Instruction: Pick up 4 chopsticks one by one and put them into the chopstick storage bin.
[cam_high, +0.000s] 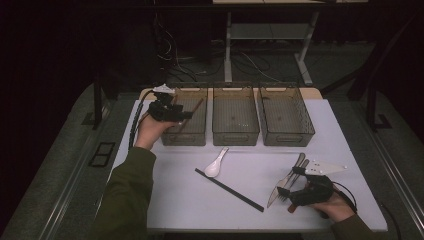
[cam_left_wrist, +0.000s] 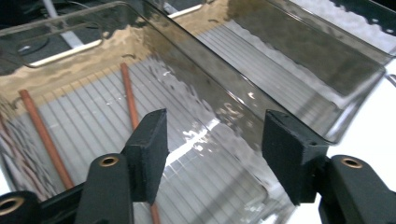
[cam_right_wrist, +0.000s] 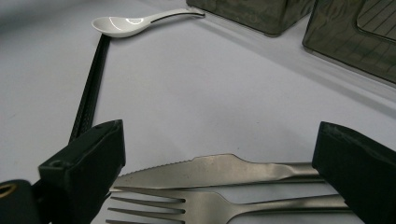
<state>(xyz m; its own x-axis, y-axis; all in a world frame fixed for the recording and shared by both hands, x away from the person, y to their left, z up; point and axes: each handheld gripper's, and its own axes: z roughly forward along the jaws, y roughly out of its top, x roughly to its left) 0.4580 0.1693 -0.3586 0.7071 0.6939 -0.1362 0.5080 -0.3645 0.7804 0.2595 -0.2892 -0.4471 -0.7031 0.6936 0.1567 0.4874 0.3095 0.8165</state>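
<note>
Left gripper view: chopsticks (cam_left_wrist: 46, 140) beneath claw (cam_left_wrist: 215, 154)

Dim room, dark surround; table (cam_high: 260, 185) lit from above; glare on bin (cam_left_wrist: 196, 135) floor; images sharp.

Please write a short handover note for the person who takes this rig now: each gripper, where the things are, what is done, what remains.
Left gripper: open, nothing between its pads, over the left bin.
Right gripper: open, jaws either side of the knife and fork; not gripped.
Done: two brown chopsticks lie in the left bin.
Left on the table: white spoon, black chopstick, knife, fork. Middle bin and right bin look empty.
</note>
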